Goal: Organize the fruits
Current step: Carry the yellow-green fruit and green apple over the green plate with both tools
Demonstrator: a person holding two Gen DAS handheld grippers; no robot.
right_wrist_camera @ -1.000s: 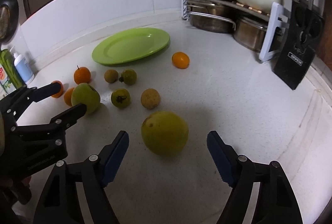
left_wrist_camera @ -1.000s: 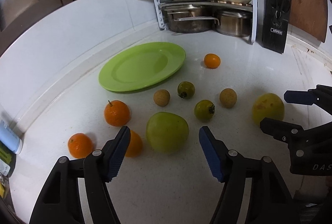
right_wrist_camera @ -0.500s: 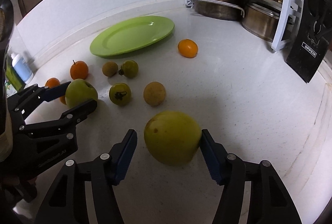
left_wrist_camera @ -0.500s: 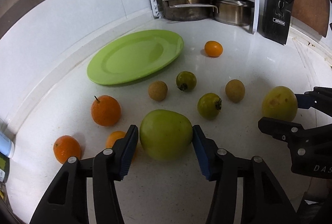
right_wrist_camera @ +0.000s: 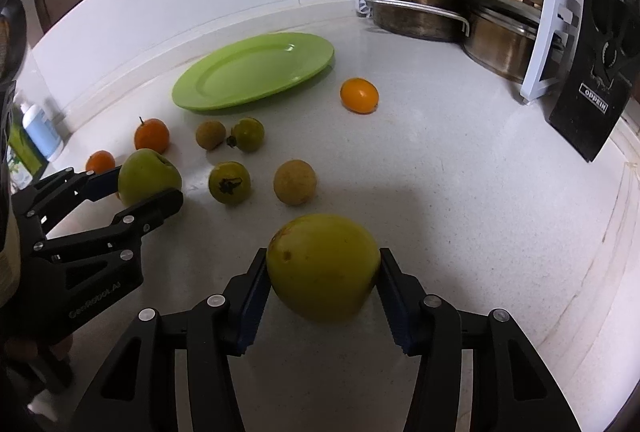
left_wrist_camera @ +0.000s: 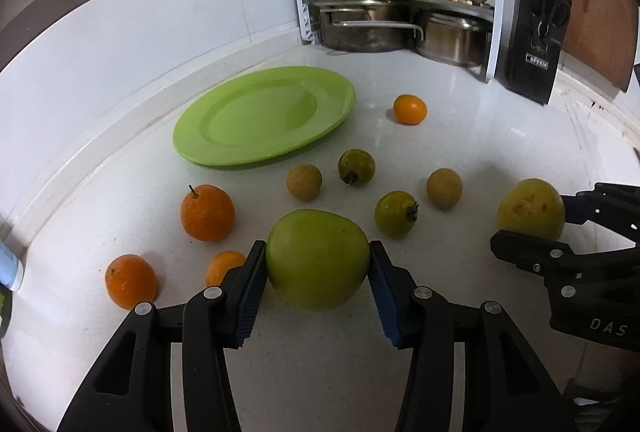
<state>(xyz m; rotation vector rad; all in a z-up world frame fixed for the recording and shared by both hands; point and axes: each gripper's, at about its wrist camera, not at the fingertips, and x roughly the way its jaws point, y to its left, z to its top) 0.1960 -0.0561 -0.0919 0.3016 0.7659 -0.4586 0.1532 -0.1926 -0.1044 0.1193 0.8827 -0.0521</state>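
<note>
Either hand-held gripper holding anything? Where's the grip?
Left hand-held gripper clamps the green apple across its sides; right hand-held gripper clamps the yellow fruit likewise.

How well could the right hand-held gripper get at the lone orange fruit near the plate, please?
Probably not yet: the right hand-held gripper is shut on the yellow-green fruit, so it would have to set that down first. Otherwise the counter ahead of it toward the lone orange fruit looks unobstructed.
</note>
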